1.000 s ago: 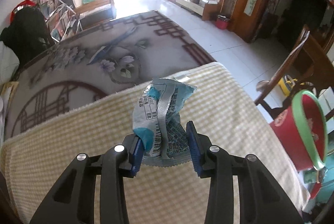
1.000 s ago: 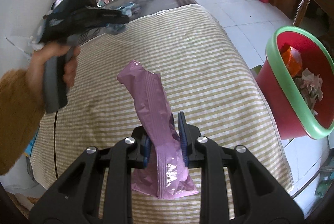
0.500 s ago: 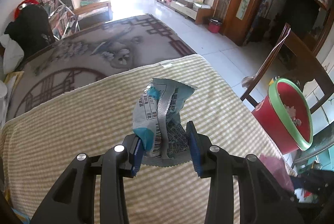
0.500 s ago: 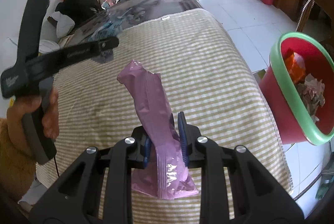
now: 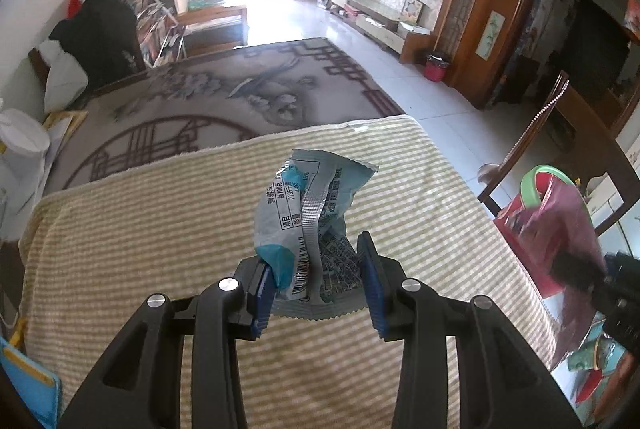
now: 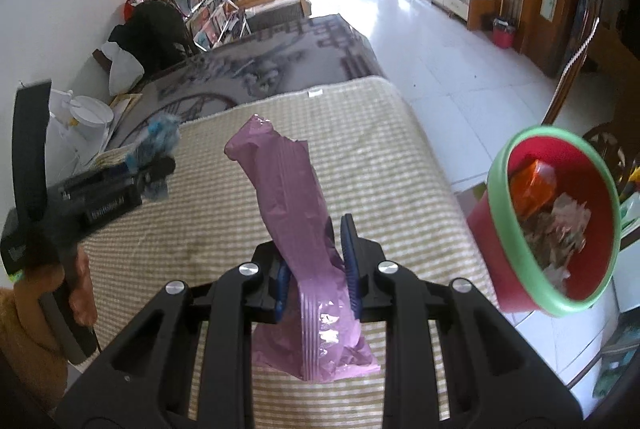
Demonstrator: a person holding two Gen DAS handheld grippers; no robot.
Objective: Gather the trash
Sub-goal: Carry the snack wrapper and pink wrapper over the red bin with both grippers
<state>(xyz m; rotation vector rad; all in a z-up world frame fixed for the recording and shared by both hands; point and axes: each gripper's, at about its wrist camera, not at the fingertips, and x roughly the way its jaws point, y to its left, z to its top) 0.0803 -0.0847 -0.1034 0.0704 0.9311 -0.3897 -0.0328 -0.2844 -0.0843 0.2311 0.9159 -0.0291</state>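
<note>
My left tongs (image 5: pixel 316 283) pinched a crumpled blue wrapper (image 5: pixel 310 213); my right tongs (image 6: pixel 316 271) clamped a purple bag (image 6: pixel 298 225). Both hung above the striped counter (image 6: pixel 392 157), undelivered. The red bin (image 6: pixel 554 219), already holding scraps, waited right, with nothing between.

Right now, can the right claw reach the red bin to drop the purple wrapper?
Probably yes. The right claw, shut on the purple wrapper, has open air toward the red bin beside the bed; the bin's mouth faces it.

Left claw (image 5: pixel 316 283) and right claw (image 6: pixel 316 269) both clamped, angled downward.
</note>
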